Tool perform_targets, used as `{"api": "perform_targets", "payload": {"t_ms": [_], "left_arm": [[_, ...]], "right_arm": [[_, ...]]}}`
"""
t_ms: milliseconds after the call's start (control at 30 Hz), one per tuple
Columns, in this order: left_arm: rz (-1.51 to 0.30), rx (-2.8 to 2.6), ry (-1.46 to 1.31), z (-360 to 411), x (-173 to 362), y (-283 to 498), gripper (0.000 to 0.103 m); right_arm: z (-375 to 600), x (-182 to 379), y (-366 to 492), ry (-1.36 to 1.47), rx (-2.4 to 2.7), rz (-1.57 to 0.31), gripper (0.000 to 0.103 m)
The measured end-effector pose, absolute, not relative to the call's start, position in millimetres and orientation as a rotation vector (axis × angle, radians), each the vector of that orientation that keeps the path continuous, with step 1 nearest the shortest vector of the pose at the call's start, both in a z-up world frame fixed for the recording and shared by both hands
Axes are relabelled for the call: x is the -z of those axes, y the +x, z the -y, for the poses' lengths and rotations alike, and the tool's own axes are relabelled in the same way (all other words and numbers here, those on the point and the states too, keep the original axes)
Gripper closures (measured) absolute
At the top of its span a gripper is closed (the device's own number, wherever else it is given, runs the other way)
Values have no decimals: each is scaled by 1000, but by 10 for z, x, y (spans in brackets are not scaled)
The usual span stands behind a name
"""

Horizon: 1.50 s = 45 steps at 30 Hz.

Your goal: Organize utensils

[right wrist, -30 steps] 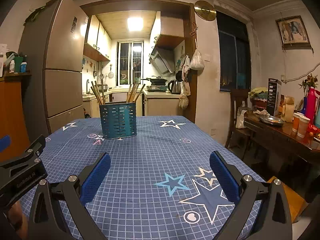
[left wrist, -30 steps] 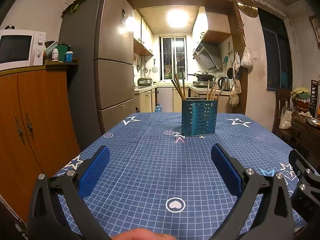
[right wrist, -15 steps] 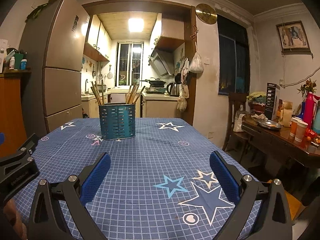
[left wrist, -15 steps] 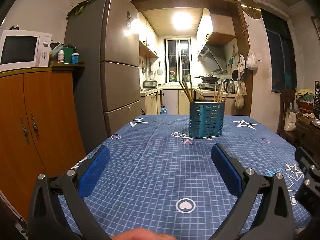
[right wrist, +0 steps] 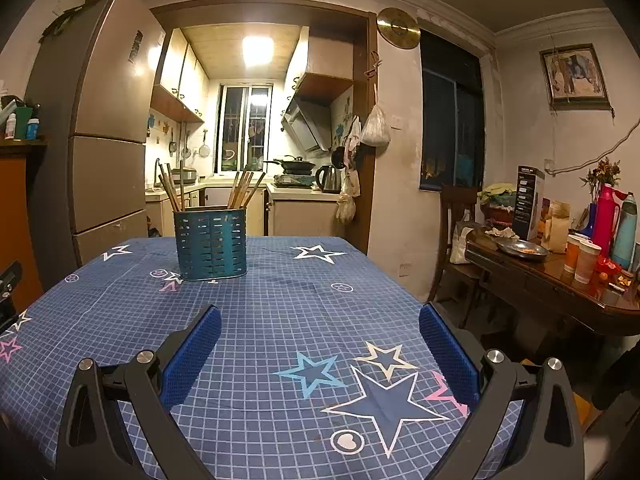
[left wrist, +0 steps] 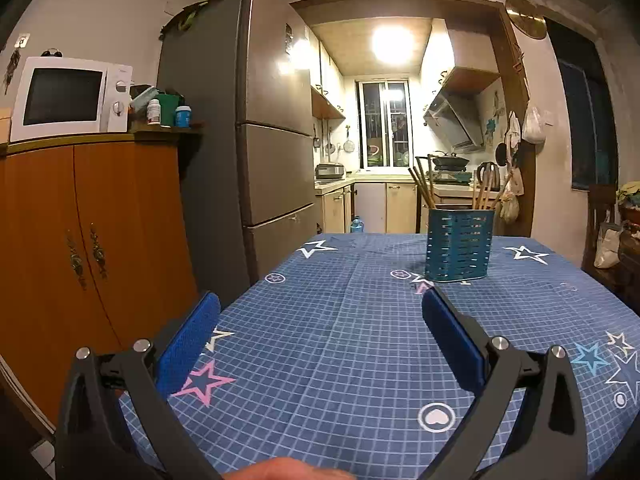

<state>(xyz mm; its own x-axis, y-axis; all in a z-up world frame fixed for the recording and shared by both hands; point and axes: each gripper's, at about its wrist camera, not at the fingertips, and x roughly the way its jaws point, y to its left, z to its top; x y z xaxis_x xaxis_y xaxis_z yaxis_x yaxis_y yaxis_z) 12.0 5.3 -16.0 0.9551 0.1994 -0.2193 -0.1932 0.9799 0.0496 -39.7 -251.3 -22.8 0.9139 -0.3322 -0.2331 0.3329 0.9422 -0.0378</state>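
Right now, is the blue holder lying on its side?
No, the blue utensil holder stands upright on the star tablecloth, with chopsticks sticking out of its top.

The left gripper (left wrist: 320, 308) fills the lower part of its frame, blue pads (left wrist: 188, 344) spread wide, nothing between them. The right gripper (right wrist: 320, 320) sits likewise low in its frame, jaws wide apart and empty. A fingertip (left wrist: 288, 470) shows at the left view's bottom edge.

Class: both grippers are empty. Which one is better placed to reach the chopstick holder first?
Neither clearly. The holder stands far across the table from both open grippers, right of the left gripper, left of the right gripper.
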Motion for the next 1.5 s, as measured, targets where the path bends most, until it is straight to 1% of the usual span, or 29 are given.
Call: {"api": "perform_targets", "payload": {"t_ms": [1500], "left_arm": [[-250, -163, 30, -112, 196, 200, 5]], "right_arm": [[2423, 225, -239, 0, 295, -269, 4]]}}
